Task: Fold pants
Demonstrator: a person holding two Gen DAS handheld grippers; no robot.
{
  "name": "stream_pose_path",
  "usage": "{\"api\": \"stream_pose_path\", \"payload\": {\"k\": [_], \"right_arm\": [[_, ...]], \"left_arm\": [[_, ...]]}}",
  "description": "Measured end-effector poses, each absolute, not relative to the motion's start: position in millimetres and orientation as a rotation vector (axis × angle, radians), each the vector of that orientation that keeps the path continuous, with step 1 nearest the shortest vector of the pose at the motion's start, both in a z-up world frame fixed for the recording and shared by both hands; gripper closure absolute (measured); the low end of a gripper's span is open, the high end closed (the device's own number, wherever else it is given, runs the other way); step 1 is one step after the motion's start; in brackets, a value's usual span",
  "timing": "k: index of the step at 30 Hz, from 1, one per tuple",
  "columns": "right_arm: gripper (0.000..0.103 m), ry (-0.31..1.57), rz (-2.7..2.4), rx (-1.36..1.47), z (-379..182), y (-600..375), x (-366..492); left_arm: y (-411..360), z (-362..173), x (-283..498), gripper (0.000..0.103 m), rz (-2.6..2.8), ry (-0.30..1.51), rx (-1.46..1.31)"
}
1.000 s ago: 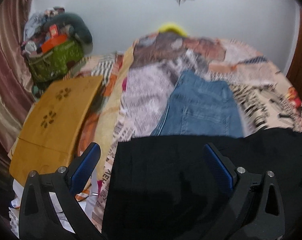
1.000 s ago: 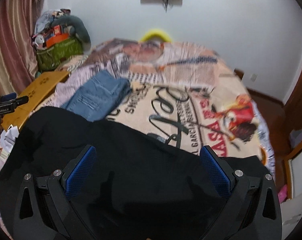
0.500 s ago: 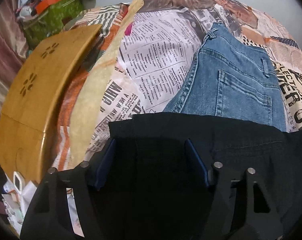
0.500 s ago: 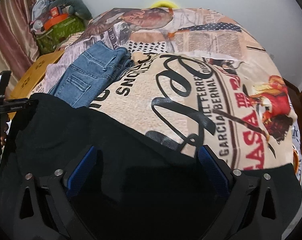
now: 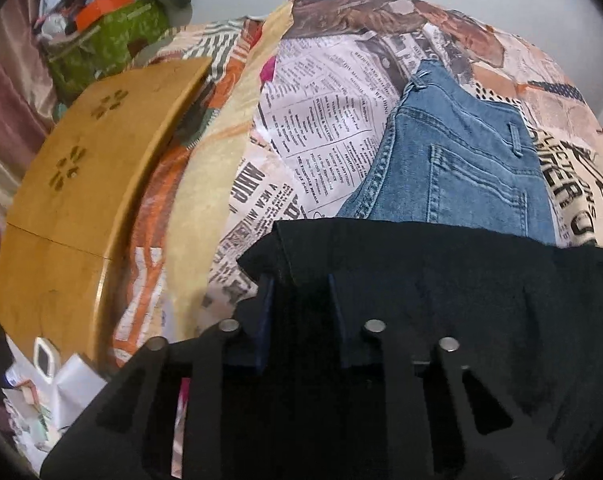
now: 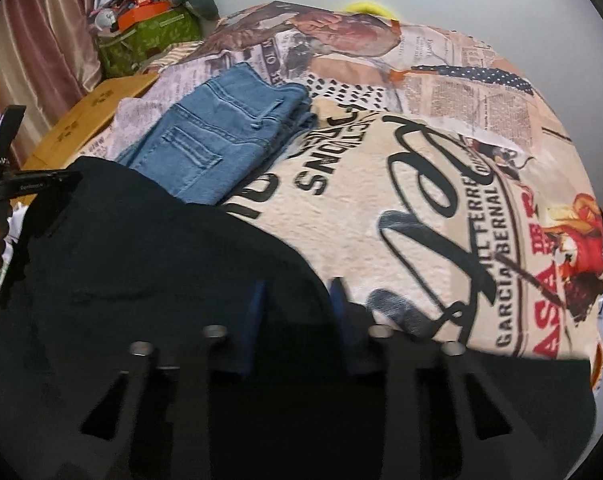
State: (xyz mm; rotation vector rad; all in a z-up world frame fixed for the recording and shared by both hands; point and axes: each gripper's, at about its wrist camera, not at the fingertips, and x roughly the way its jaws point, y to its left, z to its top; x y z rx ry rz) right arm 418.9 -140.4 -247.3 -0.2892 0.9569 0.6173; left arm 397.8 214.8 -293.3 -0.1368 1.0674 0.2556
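Black pants [image 5: 441,280] are lying spread across the near end of the bed [image 6: 381,208], over a bedspread printed with newspaper columns and big black lettering. The left claw [image 5: 297,292] is coming down steeply on the pants' left corner; its jaws are closing, and a fold of the black cloth is sitting between the blue pads [image 5: 263,312], which are looking pressed onto it. The right claw [image 6: 295,300] is doing the same on the pants' edge further right, jaws closing with dark fabric bunched between its pads [image 6: 255,312], right where the cloth is meeting the cream part of the bedspread.

Just beyond the black pants, a folded pair of blue jeans [image 5: 461,160] is resting on the bedspread, back pocket facing up, its near end tucked under or touching the black fabric's far edge. To the left of the bed, a wooden board [image 5: 73,200] with flower-shaped cutouts is leaning along the mattress side. Further back in the corner, a green bag [image 6: 149,38] is sitting heaped with clutter, beside a pinkish curtain [image 6: 33,48]. A bit of the left rig is showing at the left margin of the right wrist view.
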Motion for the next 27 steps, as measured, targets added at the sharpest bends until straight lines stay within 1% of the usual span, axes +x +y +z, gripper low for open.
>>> {"api": "stream_pose_path", "payload": {"k": [1, 3, 5, 16, 19, 27], "right_arm": [[0.091, 0.95, 0.619, -0.292, -246.4, -138.3, 414.6], [0.095, 0.926, 0.61, -0.318, -242.6, -134.7, 407.3], [0.096, 0.914, 0.61, -0.32, -238.1, -135.2, 402.6], [0.096, 0.761, 0.539, -0.224, -176.6, -157.7, 375.0], [0.096, 0.748, 0.549, -0.216, -166.6, -162.0, 358.0], [0.096, 0.745, 0.571, -0.213, -162.8, -175.9, 300.1]], "left_arm": [[213.2, -289.8, 394.7, 0.091, 0.251, 1.063, -0.127], [211.2, -282.1, 389.3, 0.091, 0.242, 1.049, -0.118], [208.3, -269.0, 383.6, 0.091, 0.237, 1.02, -0.095], [195.7, -183.7, 349.0, 0.092, 0.212, 0.857, -0.077], [192.3, -176.0, 331.6, 0.092, 0.207, 0.851, -0.076], [183.4, -167.5, 279.5, 0.092, 0.202, 0.835, -0.069]]}}
